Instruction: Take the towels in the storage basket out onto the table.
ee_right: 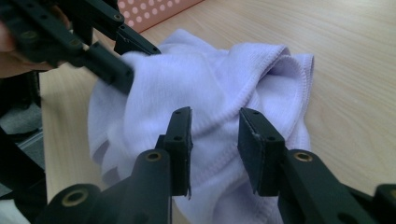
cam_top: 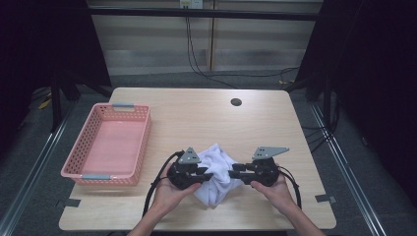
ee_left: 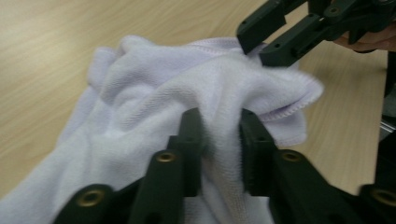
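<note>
Left gripper (ee_left: 219,154) pinches my white towel (ee_left: 187,93) fold; right gripper (ee_right: 215,149) opposite stands narrowly parted around its edge.

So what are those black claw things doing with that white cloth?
A person holds a gripper in each hand over a crumpled white towel on the table. The left gripper pinches a fold of it. The right gripper has towel between its jaws, but they look open. A pink basket sits to the left with nothing in it.
</note>
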### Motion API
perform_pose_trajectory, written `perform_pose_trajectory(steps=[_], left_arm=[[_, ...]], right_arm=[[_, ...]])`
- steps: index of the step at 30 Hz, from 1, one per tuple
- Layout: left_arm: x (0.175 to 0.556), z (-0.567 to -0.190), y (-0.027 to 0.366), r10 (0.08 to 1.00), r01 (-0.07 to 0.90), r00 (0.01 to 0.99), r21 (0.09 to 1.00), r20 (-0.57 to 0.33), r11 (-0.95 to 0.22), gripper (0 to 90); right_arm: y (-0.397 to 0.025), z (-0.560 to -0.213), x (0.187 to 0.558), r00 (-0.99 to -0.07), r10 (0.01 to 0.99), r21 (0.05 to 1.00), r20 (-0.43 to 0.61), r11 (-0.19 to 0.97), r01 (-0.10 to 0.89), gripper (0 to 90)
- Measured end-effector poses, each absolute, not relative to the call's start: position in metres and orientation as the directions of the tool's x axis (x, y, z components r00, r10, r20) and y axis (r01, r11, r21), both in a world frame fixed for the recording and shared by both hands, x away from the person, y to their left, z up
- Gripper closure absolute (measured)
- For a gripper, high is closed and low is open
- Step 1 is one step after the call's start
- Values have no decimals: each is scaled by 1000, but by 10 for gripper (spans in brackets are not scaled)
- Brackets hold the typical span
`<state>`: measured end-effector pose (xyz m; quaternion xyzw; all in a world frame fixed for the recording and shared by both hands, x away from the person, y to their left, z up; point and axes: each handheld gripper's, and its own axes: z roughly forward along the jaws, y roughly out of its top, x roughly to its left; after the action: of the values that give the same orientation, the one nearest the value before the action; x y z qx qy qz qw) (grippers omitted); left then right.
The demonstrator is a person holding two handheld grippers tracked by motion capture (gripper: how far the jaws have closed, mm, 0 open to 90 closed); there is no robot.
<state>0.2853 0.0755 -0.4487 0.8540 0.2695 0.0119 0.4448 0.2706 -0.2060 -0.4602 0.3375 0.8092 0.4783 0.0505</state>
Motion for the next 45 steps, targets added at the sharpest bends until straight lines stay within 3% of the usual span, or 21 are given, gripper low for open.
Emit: perform_pose_trajectory(steps=[1,5,7,10,12,13,15,18,20,29,38,45], left_arm=[[287,-451,79,473,481,841,763,-263,-432,788],[289,-455,87,463,488,843,753,-275,-441,803],[291,-459,86,464,494,840,748,-281,-442,802],[292,-465,81,463,505,837,739,-292,-446,776],[293,-466,80,457,504,839,738,-295,-448,713],[293,-467,80,458,511,836,736,-303,-444,668],[293,-467,80,464,500,839,737,-283,-455,701],[295,-464,85,446,503,841,749,-307,-431,774],[296,-461,90,436,518,833,760,-341,-394,786],[296,-451,100,401,549,810,792,-427,-267,801],[300,-439,126,447,550,788,811,-424,-200,847],[302,-404,140,452,490,802,862,-391,-125,849]], right_arm=[[-207,-462,269,-765,598,806,241,316,501,652],[-204,-468,263,-772,586,802,248,323,503,479],[-201,-469,263,-773,581,805,254,316,503,456],[-190,-470,269,-780,574,806,250,323,496,396],[-181,-473,273,-781,575,790,242,350,503,378],[-176,-475,274,-783,576,785,236,362,503,387],[-169,-481,273,-790,576,773,210,397,495,444],[-169,-482,272,-781,600,770,174,412,488,712],[-174,-480,273,-767,616,774,181,391,497,777],[-197,-459,277,-741,641,811,200,316,493,789],[-235,-440,283,-684,687,846,246,193,498,786],[-266,-406,293,-651,721,894,237,101,437,791]])
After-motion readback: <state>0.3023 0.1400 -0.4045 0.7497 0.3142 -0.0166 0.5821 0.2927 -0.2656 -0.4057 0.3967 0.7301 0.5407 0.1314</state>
